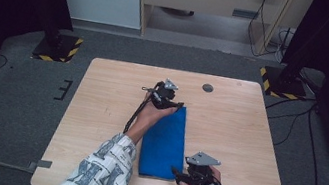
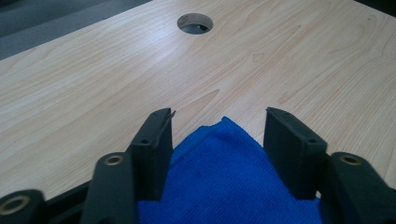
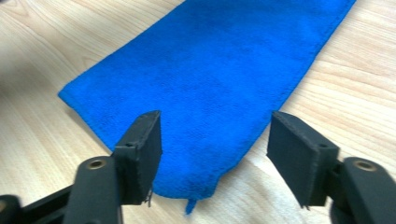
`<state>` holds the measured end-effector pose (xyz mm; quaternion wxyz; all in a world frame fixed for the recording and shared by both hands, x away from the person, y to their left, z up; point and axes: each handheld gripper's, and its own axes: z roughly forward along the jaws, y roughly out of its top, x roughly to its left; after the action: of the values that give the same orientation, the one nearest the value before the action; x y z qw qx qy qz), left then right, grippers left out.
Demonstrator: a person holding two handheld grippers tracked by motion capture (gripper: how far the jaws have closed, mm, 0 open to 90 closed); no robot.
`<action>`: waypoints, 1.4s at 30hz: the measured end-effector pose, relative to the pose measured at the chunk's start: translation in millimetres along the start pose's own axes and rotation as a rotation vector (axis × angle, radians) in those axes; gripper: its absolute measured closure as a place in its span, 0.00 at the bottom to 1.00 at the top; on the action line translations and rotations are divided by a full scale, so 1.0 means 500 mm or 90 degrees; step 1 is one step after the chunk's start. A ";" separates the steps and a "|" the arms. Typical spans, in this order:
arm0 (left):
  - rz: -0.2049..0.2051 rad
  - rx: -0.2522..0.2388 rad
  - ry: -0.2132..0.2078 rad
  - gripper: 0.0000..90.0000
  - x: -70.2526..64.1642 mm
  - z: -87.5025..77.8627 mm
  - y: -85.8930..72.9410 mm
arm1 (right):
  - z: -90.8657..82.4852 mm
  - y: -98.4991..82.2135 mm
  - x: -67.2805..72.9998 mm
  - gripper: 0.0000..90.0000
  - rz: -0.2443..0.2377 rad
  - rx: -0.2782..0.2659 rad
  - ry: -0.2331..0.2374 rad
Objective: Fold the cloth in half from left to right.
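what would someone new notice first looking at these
The bright blue cloth, folded into a long strip, lies mid-table on the pale wooden table. A left hand-held gripper sits open at the cloth's far corner, and a right hand-held gripper sits open at its near corner.

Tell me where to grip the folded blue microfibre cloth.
Grip the blue microfibre cloth by its corners: the far corner lies between the left gripper's open jaws, the near corner between the right gripper's. It lies flat, so come in low along the table.
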<state>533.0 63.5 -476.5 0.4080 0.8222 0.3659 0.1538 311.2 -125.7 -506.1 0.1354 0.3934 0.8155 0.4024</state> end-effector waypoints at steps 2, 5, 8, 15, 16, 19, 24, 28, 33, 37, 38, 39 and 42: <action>0.004 -0.001 0.004 0.38 -0.002 -0.012 0.000 | 0.003 0.002 -0.008 0.30 -0.001 0.004 -0.003; 0.006 0.000 0.009 0.32 -0.005 -0.022 -0.003 | 0.006 0.003 -0.013 0.25 0.000 0.007 0.000; 0.024 0.014 0.019 0.27 -0.016 -0.041 -0.018 | 0.013 0.009 -0.023 0.17 -0.004 0.015 0.008; 0.016 0.020 0.028 0.21 -0.023 -0.058 -0.030 | 0.011 0.021 -0.048 0.13 -0.011 0.005 0.015; 0.020 0.024 0.028 0.21 -0.026 -0.061 -0.033 | 0.011 0.021 -0.048 0.13 -0.011 0.005 0.015; 0.031 0.027 0.026 0.17 -0.036 -0.076 -0.043 | 0.010 0.027 -0.064 0.12 -0.005 -0.008 0.009; 0.023 0.016 0.019 0.16 -0.032 -0.101 -0.054 | 0.012 0.043 -0.080 0.09 -0.004 -0.020 0.010; 0.016 0.016 0.018 0.14 -0.025 -0.111 -0.061 | 0.020 0.050 -0.095 0.12 0.002 -0.026 -0.005; 0.009 0.010 0.016 0.13 -0.018 -0.123 -0.072 | 0.038 0.058 -0.114 0.11 0.012 -0.018 -0.004; 0.000 0.012 0.018 0.10 -0.012 -0.129 -0.081 | 0.047 0.064 -0.120 0.12 0.007 -0.012 -0.005; -0.005 0.011 0.016 0.09 -0.007 -0.133 -0.087 | 0.049 0.070 -0.127 0.13 0.011 -0.015 -0.001; -0.005 0.011 0.016 0.09 -0.007 -0.133 -0.087 | 0.049 0.070 -0.127 0.13 0.011 -0.015 -0.001; -0.008 0.011 0.020 0.09 -0.002 -0.137 -0.090 | 0.052 0.085 -0.145 0.15 0.011 -0.019 -0.010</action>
<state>473.0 118.9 -469.1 0.3961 0.8206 0.3791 0.1609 395.4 -150.2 -497.4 0.1444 0.4013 0.8048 0.4128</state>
